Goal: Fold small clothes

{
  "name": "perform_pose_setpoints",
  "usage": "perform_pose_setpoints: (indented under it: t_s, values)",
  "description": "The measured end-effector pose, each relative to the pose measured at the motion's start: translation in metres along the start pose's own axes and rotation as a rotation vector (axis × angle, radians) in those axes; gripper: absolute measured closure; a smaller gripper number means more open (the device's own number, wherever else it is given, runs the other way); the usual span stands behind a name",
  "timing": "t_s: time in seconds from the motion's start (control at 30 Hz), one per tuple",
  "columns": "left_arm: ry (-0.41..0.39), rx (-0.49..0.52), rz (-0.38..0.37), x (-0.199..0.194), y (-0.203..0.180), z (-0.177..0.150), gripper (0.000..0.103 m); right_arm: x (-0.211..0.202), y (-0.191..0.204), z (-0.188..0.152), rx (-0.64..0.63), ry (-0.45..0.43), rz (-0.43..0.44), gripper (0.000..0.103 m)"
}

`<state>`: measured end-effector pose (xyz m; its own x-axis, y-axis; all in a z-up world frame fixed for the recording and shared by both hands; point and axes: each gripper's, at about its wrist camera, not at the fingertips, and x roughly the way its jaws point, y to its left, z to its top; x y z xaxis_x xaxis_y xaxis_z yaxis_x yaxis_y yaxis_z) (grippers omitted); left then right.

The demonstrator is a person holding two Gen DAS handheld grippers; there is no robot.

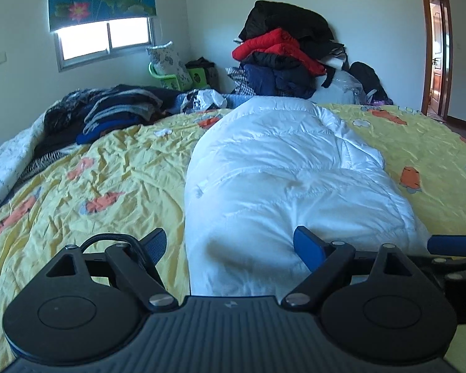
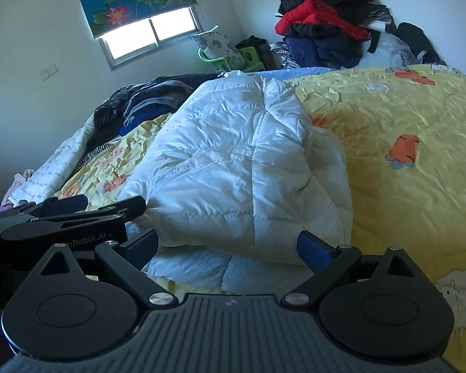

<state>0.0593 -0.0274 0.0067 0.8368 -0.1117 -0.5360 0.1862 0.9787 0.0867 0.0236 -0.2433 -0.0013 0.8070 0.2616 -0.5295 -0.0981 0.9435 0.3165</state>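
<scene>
A white quilted puffer jacket (image 1: 295, 171) lies folded lengthwise on the yellow bedspread (image 1: 108, 180), its near end just ahead of me. My left gripper (image 1: 233, 245) stands open at that end. Its left pad is over the bedspread and its right pad is by the jacket's edge, with no pad pressing. In the right wrist view the jacket (image 2: 233, 155) shows a folded layer on top. My right gripper (image 2: 228, 245) is open around its near hem without squeezing it. The left gripper (image 2: 102, 205) sits close beside it on the left.
A pile of dark clothes (image 1: 115, 112) lies on the bed's far left. A heap of red, black and navy coats (image 1: 282, 56) stands against the back wall. A green basket (image 1: 171, 77) sits under the window. An open doorway (image 1: 438, 56) is at the right.
</scene>
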Motion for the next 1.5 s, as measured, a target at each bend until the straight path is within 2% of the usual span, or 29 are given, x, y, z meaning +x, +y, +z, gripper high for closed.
perform_pose_setpoints:
  t_s: [0.13, 0.23, 0.33, 0.43, 0.53, 0.7, 0.8, 0.87, 0.93, 0.97, 1.03, 1.1, 1.17, 1.23, 1.3, 1.37, 1.43, 1.5]
  values:
    - [0.020, -0.048, 0.005, -0.017, 0.009, -0.007, 0.013, -0.010, 0.010, 0.003, -0.017, -0.011, -0.001, 0.006]
    - [0.056, -0.090, 0.011, -0.026, 0.015, -0.017, 0.013, -0.014, 0.019, 0.004, -0.064, -0.006, -0.043, 0.005]
    - [0.072, -0.088, 0.018, -0.038, 0.015, -0.028, 0.013, -0.012, 0.023, 0.001, -0.090, 0.027, -0.071, 0.005]
    - [0.101, -0.071, 0.002, -0.054, 0.016, -0.028, 0.013, -0.014, 0.022, -0.006, -0.054, 0.067, -0.097, 0.005]
    - [0.070, -0.078, 0.012, -0.074, 0.020, -0.021, 0.013, -0.029, 0.024, -0.009, 0.010, 0.081, -0.082, 0.005]
    - [0.032, -0.092, 0.066, -0.102, 0.020, -0.014, 0.014, -0.057, 0.051, -0.016, -0.042, 0.054, -0.146, 0.005]
    - [0.018, -0.128, 0.022, -0.124, 0.023, -0.018, 0.014, -0.071, 0.065, -0.025, -0.039, 0.068, -0.211, 0.005]
    - [-0.004, -0.082, 0.037, -0.136, 0.012, -0.027, 0.014, -0.081, 0.072, -0.032, -0.040, 0.073, -0.216, 0.004]
    - [-0.025, -0.038, 0.036, -0.144, 0.001, -0.037, 0.013, -0.087, 0.084, -0.042, -0.082, 0.100, -0.224, 0.005]
    - [-0.003, -0.004, 0.008, -0.143, -0.004, -0.038, 0.013, -0.088, 0.090, -0.046, -0.113, 0.103, -0.242, 0.004]
    - [0.024, 0.050, -0.004, -0.142, -0.010, -0.039, 0.013, -0.088, 0.108, -0.063, -0.225, 0.053, -0.295, 0.005]
    - [0.015, 0.001, 0.003, -0.143, -0.003, -0.040, 0.013, -0.088, 0.122, -0.067, -0.299, 0.080, -0.295, 0.005]
    - [0.049, -0.056, 0.017, -0.139, 0.005, -0.043, 0.013, -0.095, 0.124, -0.066, -0.282, 0.041, -0.285, 0.001]
    - [0.076, -0.037, 0.019, -0.137, 0.006, -0.045, 0.013, -0.096, 0.124, -0.069, -0.237, 0.028, -0.261, 0.002]
    - [0.052, -0.014, 0.042, -0.142, 0.009, -0.047, 0.013, -0.093, 0.127, -0.074, -0.253, 0.060, -0.265, 0.002]
    - [0.031, -0.038, 0.044, -0.148, 0.020, -0.049, 0.013, -0.097, 0.122, -0.074, -0.268, 0.044, -0.291, 0.001]
    - [0.030, -0.101, 0.039, -0.153, 0.036, -0.047, 0.013, -0.105, 0.103, -0.064, -0.194, 0.038, -0.300, 0.004]
    - [0.031, -0.107, 0.040, -0.154, 0.042, -0.043, 0.013, -0.117, 0.089, -0.058, -0.121, 0.008, -0.309, 0.001]
